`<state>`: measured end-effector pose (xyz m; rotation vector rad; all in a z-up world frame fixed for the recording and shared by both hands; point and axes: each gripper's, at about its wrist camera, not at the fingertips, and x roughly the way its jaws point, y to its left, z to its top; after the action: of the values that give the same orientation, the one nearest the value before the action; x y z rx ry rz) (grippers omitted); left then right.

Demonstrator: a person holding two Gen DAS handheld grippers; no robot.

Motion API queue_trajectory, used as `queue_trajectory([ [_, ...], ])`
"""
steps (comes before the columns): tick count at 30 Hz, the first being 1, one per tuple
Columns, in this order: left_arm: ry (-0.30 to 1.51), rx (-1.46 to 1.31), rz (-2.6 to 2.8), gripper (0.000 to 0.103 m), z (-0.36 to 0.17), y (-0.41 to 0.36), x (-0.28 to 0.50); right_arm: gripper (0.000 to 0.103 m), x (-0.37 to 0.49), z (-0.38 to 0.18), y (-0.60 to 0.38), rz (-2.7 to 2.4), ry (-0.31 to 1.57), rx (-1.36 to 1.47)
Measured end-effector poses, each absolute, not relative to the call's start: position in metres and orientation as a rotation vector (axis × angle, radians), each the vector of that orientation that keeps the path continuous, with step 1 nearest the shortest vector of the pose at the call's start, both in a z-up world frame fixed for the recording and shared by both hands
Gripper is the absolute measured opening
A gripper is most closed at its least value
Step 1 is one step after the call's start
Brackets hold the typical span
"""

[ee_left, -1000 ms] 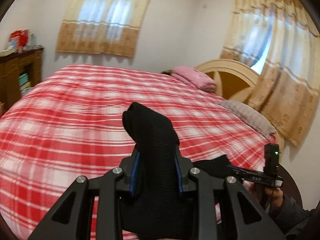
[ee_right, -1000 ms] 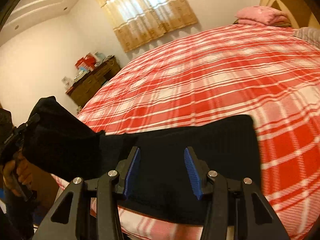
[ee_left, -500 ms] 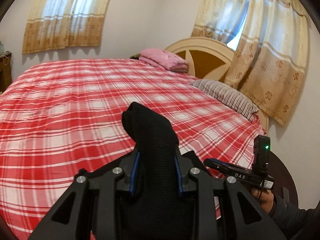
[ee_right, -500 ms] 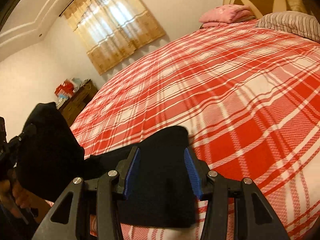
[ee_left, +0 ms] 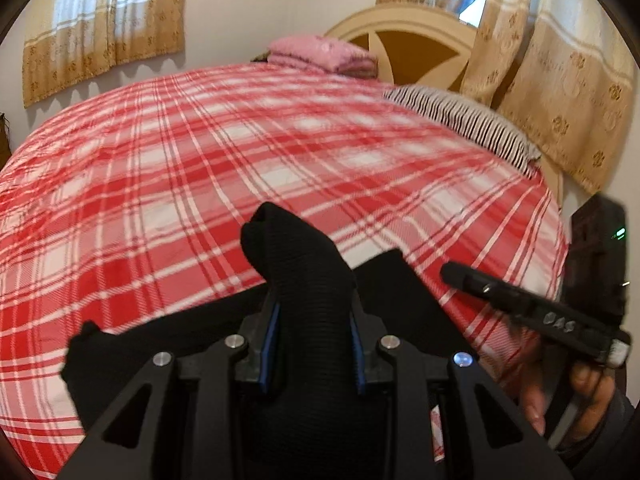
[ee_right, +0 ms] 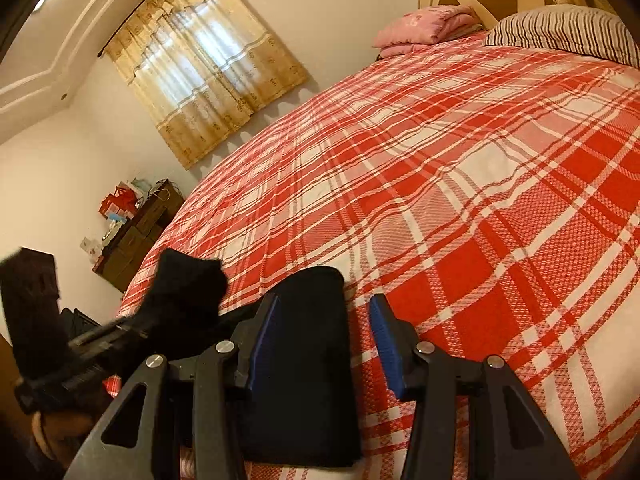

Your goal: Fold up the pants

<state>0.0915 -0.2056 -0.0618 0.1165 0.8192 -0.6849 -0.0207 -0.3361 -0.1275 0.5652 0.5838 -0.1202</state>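
A wide bed (ee_left: 280,152) with a red and white checked cover (ee_right: 460,200) carries everything, and its rounded wooden headboard (ee_left: 404,40) stands at the far end. On the cover near the headboard lie a folded pink blanket (ee_left: 324,54) and, just beside it, a pillow with dark and light stripes (ee_left: 464,120). At the near edge of the bed the black pants (ee_right: 304,360) lie partly on the cover, one bunched part of them raised above it, and the middle of the cover between the pants and the pillow is flat and smooth.
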Motion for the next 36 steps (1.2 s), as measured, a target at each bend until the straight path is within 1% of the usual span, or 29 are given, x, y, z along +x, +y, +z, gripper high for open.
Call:
queue_trajectory([
  [2, 0.833, 0.124, -0.688, 0.031, -0.067, -0.212, 0.090, 0.048, -0.021, -0.129, -0.337, -0.125, 0.583, 0.568],
  [5, 0.834, 0.142, -0.679, 0.035, -0.069, -0.220, 0.086, 0.048, -0.021, -0.130, -0.338, -0.128, 0.582, 0.572],
  [6, 0.832, 0.143, -0.688, 0.038, -0.068, -0.222, 0.084, 0.048, -0.022, -0.131, -0.339, -0.131, 0.581, 0.573],
  [7, 0.825, 0.139, -0.692, 0.045, -0.065, -0.223, 0.082, 0.048, -0.022, -0.131, -0.340, -0.133, 0.579, 0.575],
  [11, 0.722, 0.157, -0.735, 0.053, -0.039, -0.225, 0.060, 0.048, -0.025, -0.131, -0.344, -0.142, 0.572, 0.589],
  [13, 0.673, 0.169, -0.734, 0.066, -0.027, -0.222, 0.051, 0.048, -0.026, -0.131, -0.346, -0.144, 0.567, 0.597],
  [15, 0.640, 0.160, -0.729, 0.069, -0.020, -0.213, 0.047, 0.048, -0.028, -0.128, -0.347, -0.144, 0.556, 0.603],
  [17, 0.634, 0.159, -0.702, 0.069, -0.019, -0.202, 0.047, 0.048, -0.031, -0.122, -0.346, -0.132, 0.542, 0.606],
  [18, 0.633, 0.155, -0.685, 0.070, -0.021, -0.194, 0.048, 0.048, -0.033, -0.118, -0.345, -0.123, 0.533, 0.604],
  [19, 0.634, 0.156, -0.665, 0.074, -0.024, -0.186, 0.049, 0.048, -0.034, -0.115, -0.344, -0.117, 0.527, 0.602],
  [20, 0.640, 0.160, -0.626, 0.076, -0.029, -0.175, 0.051, 0.048, -0.037, -0.109, -0.342, -0.104, 0.519, 0.598],
  [24, 0.677, 0.141, -0.524, 0.076, -0.052, -0.142, 0.059, 0.048, -0.037, -0.094, -0.323, -0.022, 0.529, 0.550],
  [27, 0.698, 0.156, -0.456, 0.077, -0.070, -0.125, 0.060, 0.048, -0.031, -0.097, -0.298, -0.005, 0.621, 0.444],
  [29, 0.716, 0.159, -0.422, 0.079, -0.081, -0.116, 0.064, 0.048, -0.026, -0.111, -0.289, -0.029, 0.710, 0.397],
  [30, 0.726, 0.164, -0.398, 0.084, -0.088, -0.113, 0.067, 0.048, -0.025, -0.119, -0.290, -0.038, 0.740, 0.400],
  [31, 0.736, 0.168, -0.377, 0.091, -0.093, -0.110, 0.068, 0.048, -0.023, -0.128, -0.293, -0.052, 0.770, 0.406],
  [33, 0.758, 0.180, -0.348, 0.099, -0.106, -0.103, 0.073, 0.048, -0.019, -0.136, -0.300, -0.092, 0.808, 0.397],
  [36, 0.772, 0.155, -0.341, 0.103, -0.116, -0.095, 0.075, 0.048, -0.017, -0.142, -0.307, -0.073, 0.833, 0.420],
])
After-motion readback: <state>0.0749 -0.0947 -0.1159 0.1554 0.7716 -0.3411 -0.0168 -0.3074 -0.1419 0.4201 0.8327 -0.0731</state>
